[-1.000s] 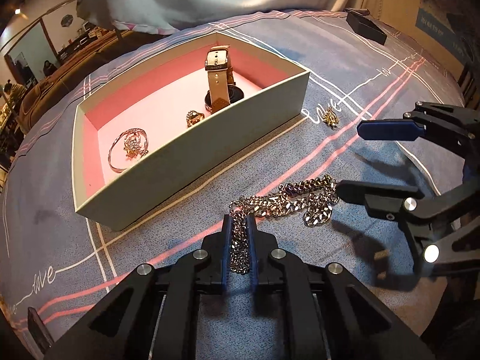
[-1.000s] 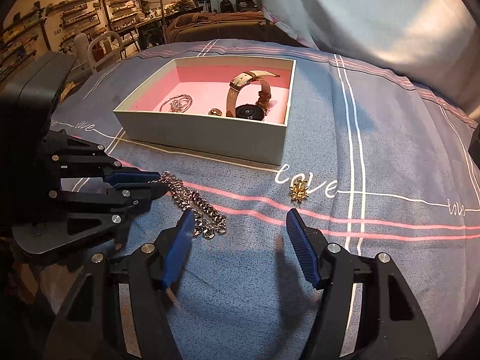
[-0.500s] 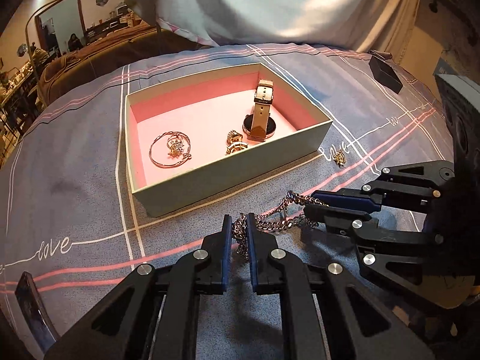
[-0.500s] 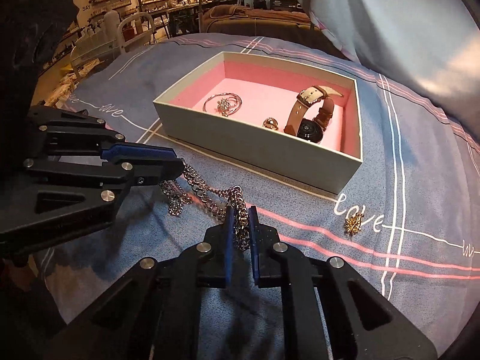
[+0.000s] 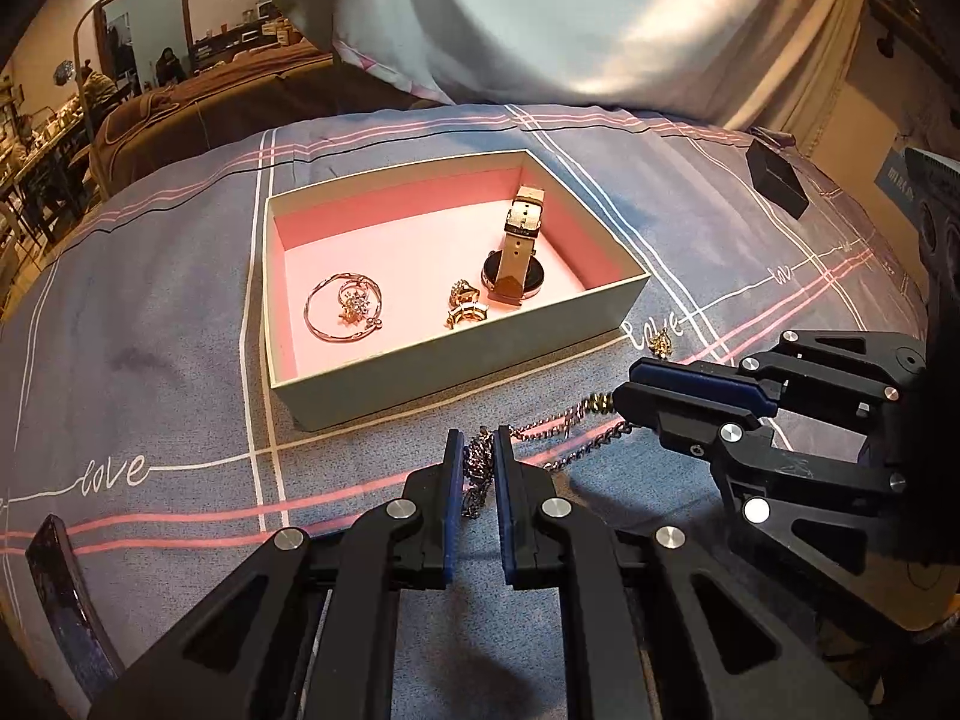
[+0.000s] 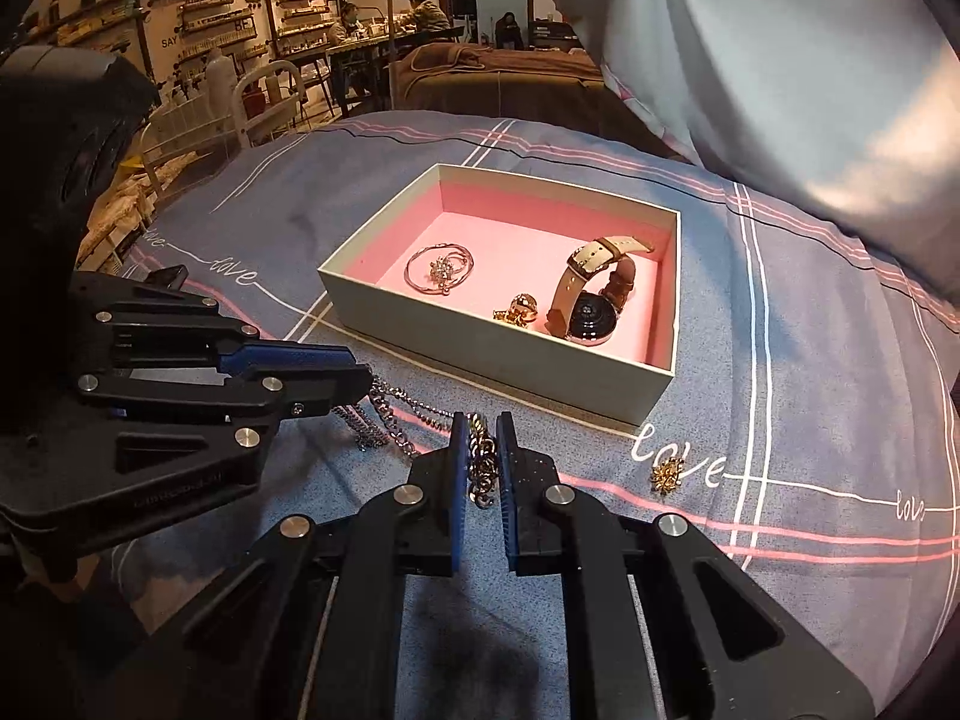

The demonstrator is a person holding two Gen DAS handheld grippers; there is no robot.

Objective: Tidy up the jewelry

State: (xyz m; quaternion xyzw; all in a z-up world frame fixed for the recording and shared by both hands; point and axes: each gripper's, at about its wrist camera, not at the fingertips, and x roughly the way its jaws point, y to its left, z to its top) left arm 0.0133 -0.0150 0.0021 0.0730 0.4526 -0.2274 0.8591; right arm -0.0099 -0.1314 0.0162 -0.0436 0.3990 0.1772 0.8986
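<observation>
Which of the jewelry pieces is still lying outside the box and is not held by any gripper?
The small gold brooch on the blanket, beside the printed word "love". The chain is held by both grippers; the rest lies inside the box.

Warm dim light, sharp centre, fisheye-bent dark edges.

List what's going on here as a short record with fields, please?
surface: bedspread
box: open, pink inside
in box: watch, bangle, two gold rings
chain: outside the box, strung between both grippers
left gripper: shut on chain
right gripper: shut on chain
loose: gold brooch on bedspread, beside the box
</observation>
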